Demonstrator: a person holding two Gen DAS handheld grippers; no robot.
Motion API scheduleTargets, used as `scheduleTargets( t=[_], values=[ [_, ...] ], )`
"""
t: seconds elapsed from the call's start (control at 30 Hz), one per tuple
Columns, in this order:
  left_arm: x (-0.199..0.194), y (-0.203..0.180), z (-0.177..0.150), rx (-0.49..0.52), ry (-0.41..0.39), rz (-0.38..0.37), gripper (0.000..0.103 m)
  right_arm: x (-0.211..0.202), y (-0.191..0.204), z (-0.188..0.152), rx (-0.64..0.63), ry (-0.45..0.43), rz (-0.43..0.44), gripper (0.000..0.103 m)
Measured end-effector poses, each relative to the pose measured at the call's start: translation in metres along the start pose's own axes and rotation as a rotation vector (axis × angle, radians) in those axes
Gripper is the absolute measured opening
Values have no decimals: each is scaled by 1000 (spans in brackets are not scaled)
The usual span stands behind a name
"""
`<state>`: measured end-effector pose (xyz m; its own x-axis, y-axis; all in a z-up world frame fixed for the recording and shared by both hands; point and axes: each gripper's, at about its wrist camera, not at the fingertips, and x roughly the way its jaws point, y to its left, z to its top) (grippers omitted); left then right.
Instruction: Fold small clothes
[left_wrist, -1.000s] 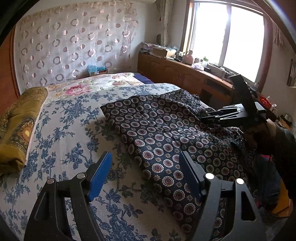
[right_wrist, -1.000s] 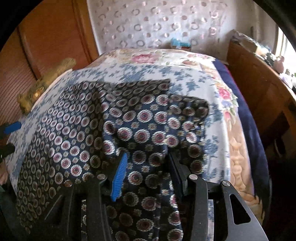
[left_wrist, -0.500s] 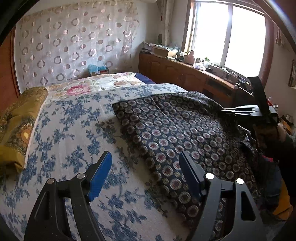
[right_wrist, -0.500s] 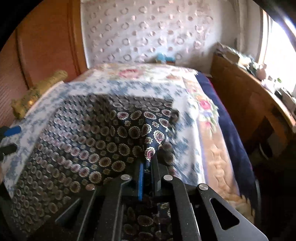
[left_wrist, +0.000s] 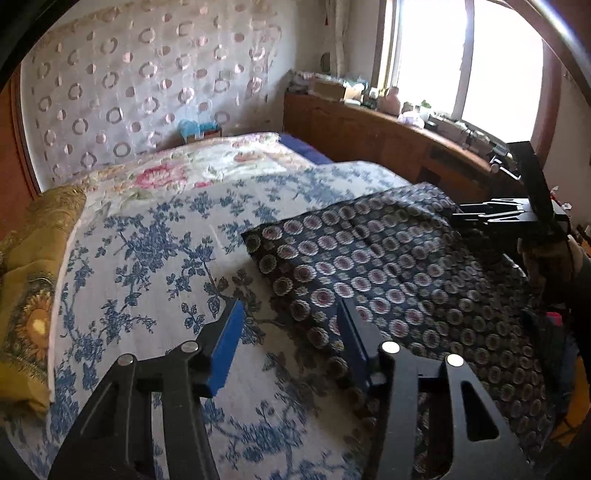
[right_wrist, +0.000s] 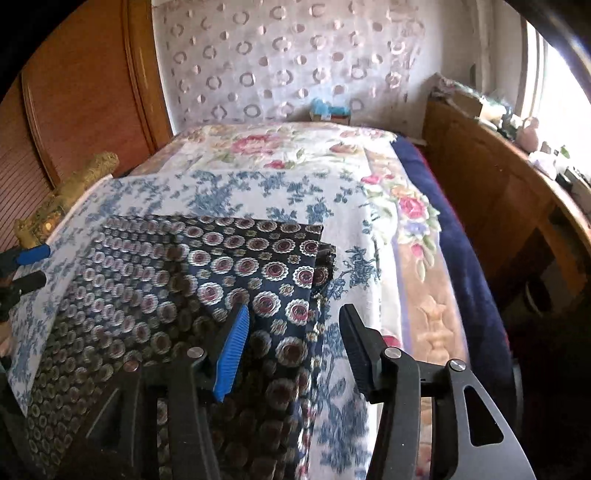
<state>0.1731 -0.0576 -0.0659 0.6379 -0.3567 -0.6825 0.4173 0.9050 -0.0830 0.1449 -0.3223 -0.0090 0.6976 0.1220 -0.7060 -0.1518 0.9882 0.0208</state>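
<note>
**A:** Left wrist view first. What is the left gripper (left_wrist: 288, 343) doing?

**B:** Its jaws are apart and closing. The near edge of the dark dotted cloth (left_wrist: 388, 273) lies under the gap, but the pads are not pinching it.

**A:** And the right gripper (right_wrist: 293, 345)?

**B:** Its jaws are opening. The right edge of the cloth sits under the gap, loose, with nothing pinched.

**A:** Where is the cloth?

**B:** Flat on the bed (left_wrist: 147, 258), on the blue flower sheet, close to the bed's near edge and its right side. The long way runs from the near edge toward the far end of the bed. One corner (right_wrist: 319, 229) points at the far end.

**A:** Any words to read?

**B:** None that I can read.

**A:** What does one view show that the other does not?

**B:** The left view shows the bright window (left_wrist: 469, 62) and a hand (left_wrist: 546, 258) holding the other gripper. The right view shows the wooden door (right_wrist: 85, 96) and a small fold at the cloth's right edge. Both show the yellow pillow (left_wrist: 29, 280).
</note>
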Motion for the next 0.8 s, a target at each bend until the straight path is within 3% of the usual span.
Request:
scheduleTargets(
  t=[0.13,0.47,0.53,0.67,0.7,0.77,0.8],
  values=[
    [17,2,0,-8,44,2,52,20,-10,7,22,65,12,53],
    [32,-4,0,-40,109,-69,52,18,-18,7,6,50,54,53],
    [33,-5,0,-39,110,-75,41,20,-11,4,-10,51,68,53],
    [35,-3,3,-58,126,-94,13,19,-5,4,-52,46,78,39],
    [35,-2,4,-62,126,-96,6,18,-4,4,-53,47,86,26],
    [33,-3,4,-56,123,-96,4,17,-4,4,-57,52,126,11],
    [32,-2,5,-52,118,-92,4,16,-2,4,-68,43,126,10]
  ],
)
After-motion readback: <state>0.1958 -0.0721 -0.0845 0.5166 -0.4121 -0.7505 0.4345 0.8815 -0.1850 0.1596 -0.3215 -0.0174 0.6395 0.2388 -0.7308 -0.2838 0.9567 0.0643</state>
